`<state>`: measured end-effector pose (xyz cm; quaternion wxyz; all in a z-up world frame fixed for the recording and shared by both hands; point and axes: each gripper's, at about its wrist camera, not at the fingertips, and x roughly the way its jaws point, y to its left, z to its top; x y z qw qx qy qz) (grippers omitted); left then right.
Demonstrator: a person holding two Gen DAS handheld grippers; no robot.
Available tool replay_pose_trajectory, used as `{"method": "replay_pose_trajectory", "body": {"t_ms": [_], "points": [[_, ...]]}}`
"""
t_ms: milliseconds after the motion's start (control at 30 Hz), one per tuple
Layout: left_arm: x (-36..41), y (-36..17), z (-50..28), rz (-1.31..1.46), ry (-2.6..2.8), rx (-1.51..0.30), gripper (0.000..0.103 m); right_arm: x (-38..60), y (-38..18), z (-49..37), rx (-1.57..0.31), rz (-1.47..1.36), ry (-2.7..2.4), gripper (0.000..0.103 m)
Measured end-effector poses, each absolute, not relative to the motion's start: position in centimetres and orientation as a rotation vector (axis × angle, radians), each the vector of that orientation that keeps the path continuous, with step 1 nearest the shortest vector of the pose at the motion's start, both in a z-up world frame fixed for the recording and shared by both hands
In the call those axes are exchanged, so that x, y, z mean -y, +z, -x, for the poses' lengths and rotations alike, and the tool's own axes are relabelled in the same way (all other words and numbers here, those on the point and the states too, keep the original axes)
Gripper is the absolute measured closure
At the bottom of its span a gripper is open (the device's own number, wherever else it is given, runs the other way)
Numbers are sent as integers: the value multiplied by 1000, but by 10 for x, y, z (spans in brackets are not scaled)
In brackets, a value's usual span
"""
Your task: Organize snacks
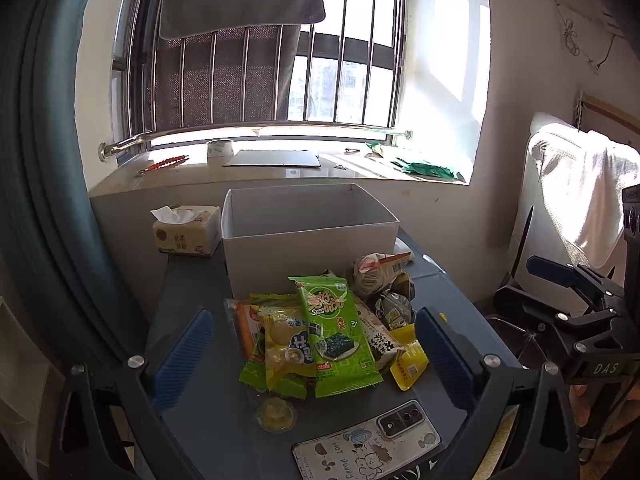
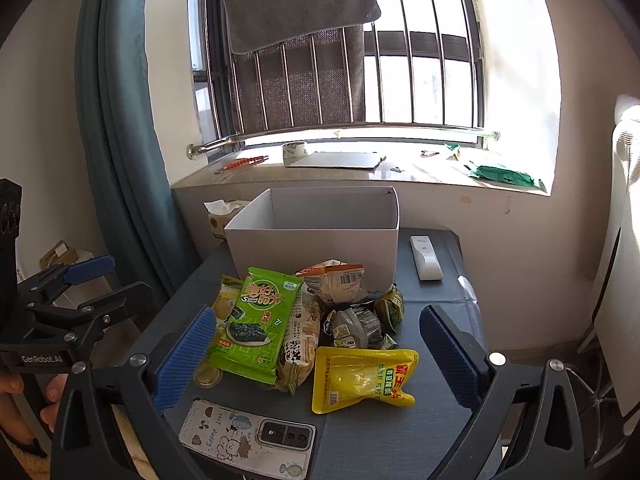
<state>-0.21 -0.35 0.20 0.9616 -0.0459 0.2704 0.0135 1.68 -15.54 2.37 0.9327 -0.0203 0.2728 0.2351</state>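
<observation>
Mostly crinkled snack packets point(image 2: 304, 328), green seaweed pack point(image 2: 256, 322) topmost

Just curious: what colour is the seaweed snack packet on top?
Bright green seaweed snack packet, clearest in the right wrist view.

Left gripper: the black two-finger gripper with ribbed blue pads point(image 1: 314, 356) is held low at the near edge of the grey table point(image 1: 192, 304), jaws spread wide, nothing between them.
Right gripper: the matching black gripper with blue pads point(image 2: 316, 354) hangs beside it over the same table edge, fingers wide apart and empty.
Left hand: bare fingers point(image 2: 24, 404) wrap the left handle, off the table's left side.
Right hand: fingertips point(image 1: 580, 404) show at the right handle, off the table's right side.
</observation>
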Motion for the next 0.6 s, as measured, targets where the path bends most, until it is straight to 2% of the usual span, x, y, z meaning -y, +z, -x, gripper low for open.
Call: {"method": "replay_pose_trajectory", "body": {"t_ms": [600], "points": [[4, 1, 1, 88, 25, -559, 0, 155, 25, -15, -557, 45, 488, 0]]}}
